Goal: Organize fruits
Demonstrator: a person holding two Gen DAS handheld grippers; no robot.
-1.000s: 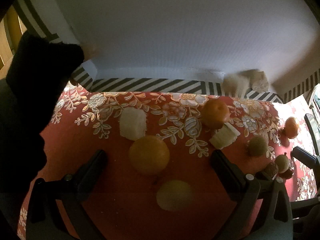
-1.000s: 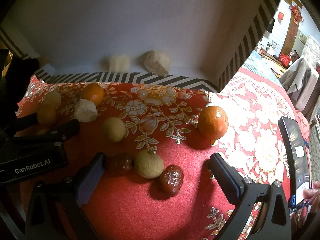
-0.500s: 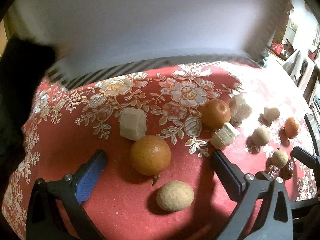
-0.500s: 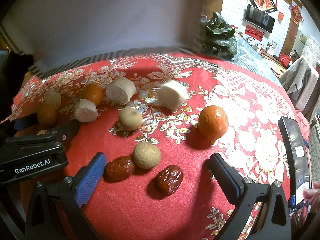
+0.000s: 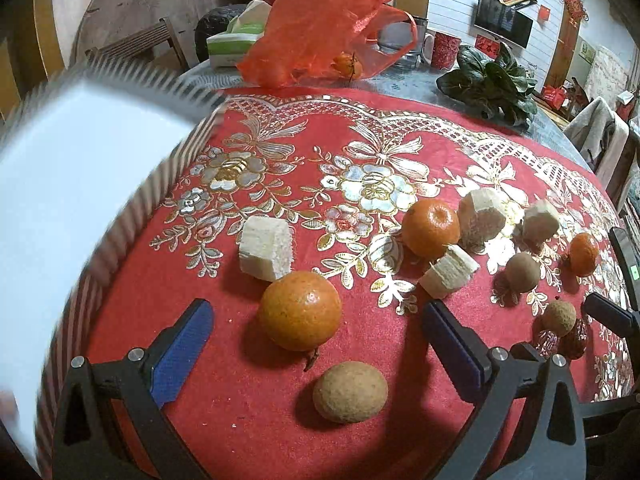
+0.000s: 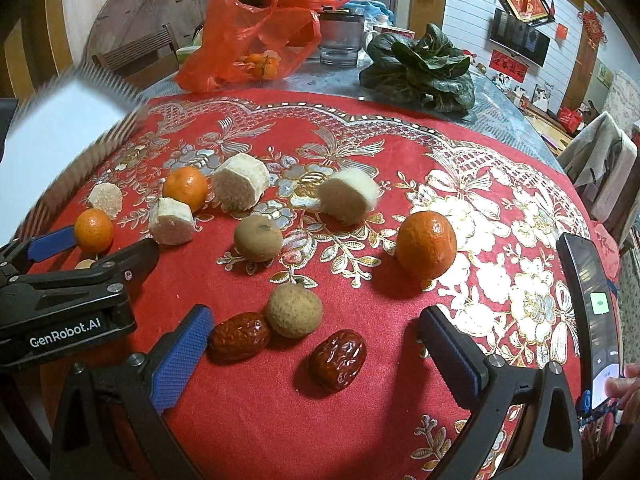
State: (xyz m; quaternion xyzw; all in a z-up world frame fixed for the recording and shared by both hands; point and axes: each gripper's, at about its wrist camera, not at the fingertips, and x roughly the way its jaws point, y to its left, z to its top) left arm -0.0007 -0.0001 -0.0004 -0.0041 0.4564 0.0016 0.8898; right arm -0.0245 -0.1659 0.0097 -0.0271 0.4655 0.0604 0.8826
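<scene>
both grippers hover low over the red-clothed tabletop (image 5: 360, 136), fingers spread wide and empty. the left gripper (image 5: 316, 344) brackets a mandarin (image 5: 301, 310) — likely the first pick. the right gripper (image 6: 312, 344) frames two red dates (image 6: 338, 359) and a longan (image 6: 294, 311), scattered near the front edge, unsorted.

Fruits lay loose on the red cloth: three mandarins (image 6: 426, 241) (image 6: 185, 187) (image 6: 93, 229), two brown longans (image 6: 258, 238) (image 6: 294, 310), two wrinkled red dates (image 6: 239, 335) (image 6: 338, 358), and pale cut sugarcane chunks (image 6: 240, 186) (image 6: 347, 196) (image 6: 172, 221). One date touched the nearer longan.
</scene>
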